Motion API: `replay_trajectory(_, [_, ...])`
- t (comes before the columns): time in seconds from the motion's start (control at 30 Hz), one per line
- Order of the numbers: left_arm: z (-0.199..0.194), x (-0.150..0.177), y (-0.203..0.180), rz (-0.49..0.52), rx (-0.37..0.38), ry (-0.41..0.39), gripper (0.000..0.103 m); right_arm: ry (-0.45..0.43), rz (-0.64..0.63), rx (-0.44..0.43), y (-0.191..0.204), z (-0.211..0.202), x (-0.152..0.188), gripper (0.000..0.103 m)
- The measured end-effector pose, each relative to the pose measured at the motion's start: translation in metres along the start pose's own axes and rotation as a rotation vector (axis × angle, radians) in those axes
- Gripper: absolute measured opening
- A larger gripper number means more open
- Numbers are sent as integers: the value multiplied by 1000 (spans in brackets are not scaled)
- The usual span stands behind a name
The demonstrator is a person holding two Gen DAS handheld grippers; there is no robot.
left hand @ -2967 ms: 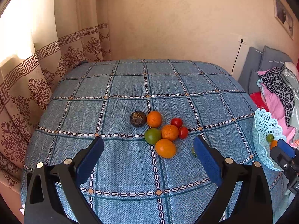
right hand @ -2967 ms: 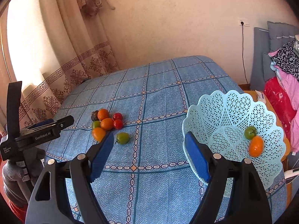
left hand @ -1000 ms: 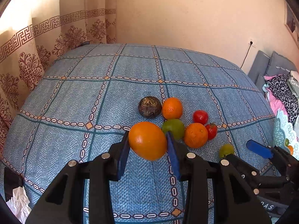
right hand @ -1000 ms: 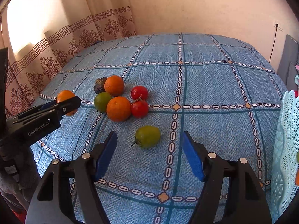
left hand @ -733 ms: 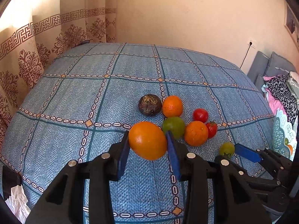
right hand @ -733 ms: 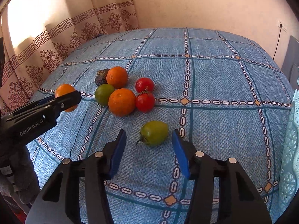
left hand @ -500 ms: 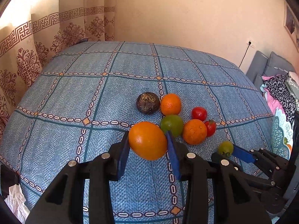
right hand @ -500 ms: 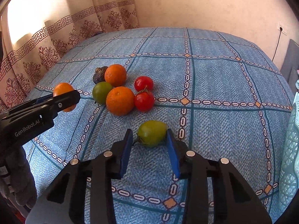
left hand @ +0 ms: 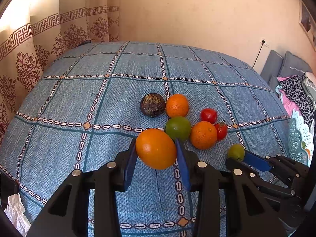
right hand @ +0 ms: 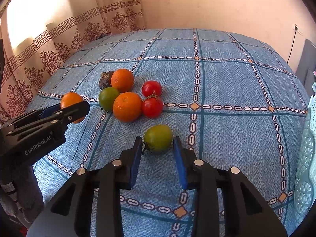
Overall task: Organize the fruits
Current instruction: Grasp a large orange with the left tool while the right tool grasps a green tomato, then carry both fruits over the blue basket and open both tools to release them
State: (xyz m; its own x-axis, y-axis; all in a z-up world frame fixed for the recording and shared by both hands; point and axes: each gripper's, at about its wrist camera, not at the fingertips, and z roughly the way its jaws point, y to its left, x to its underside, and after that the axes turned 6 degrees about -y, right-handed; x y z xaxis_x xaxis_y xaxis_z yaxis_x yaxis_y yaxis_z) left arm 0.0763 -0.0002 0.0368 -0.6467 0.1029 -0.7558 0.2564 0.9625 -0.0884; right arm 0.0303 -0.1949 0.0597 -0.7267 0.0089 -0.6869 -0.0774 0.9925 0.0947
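Observation:
My left gripper (left hand: 156, 148) is shut on a large orange (left hand: 156, 150), just in front of the fruit pile on the blue checked bedspread (left hand: 98, 98). In the right wrist view my right gripper (right hand: 158, 140) has a green tomato (right hand: 158, 137) between its blue pads. Both pads touch the tomato's sides while the jaws are opening slightly. The tomato rests on the cloth. The pile holds two oranges (right hand: 127, 106), a green round fruit (right hand: 108, 96), two red tomatoes (right hand: 152, 106) and a dark wrinkled fruit (left hand: 152, 104).
A pale blue lattice basket (right hand: 308, 158) stands at the bed's right edge, with fruit inside it in the left wrist view. Patterned curtains (left hand: 29, 59) hang on the left. Clothes and cushions (left hand: 292, 90) lie at the far right. Crumpled white paper (left hand: 15, 213) lies at lower left.
My right gripper moved in around the green tomato and its jaws closed onto it. The left gripper kept its hold on the orange and barely moved.

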Motion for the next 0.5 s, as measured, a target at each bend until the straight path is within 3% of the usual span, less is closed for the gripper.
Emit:
replay_trajectory(0.07, [0, 0, 0, -1, 1, 0, 39, -8, 8, 11, -1, 0, -3, 48])
replay_trajectory(0.27, [-2, 1, 1, -8, 5, -1, 39, -8, -1, 14, 2, 9, -8, 48])
replay_trajectory(0.4, [-2, 2, 1, -6, 10, -1, 39, -10, -29, 35, 5, 12, -5, 32])
replay_trajectory(0.5, [-1, 2, 1, -9, 10, 1, 39, -9, -25, 33, 3, 10, -4, 30])
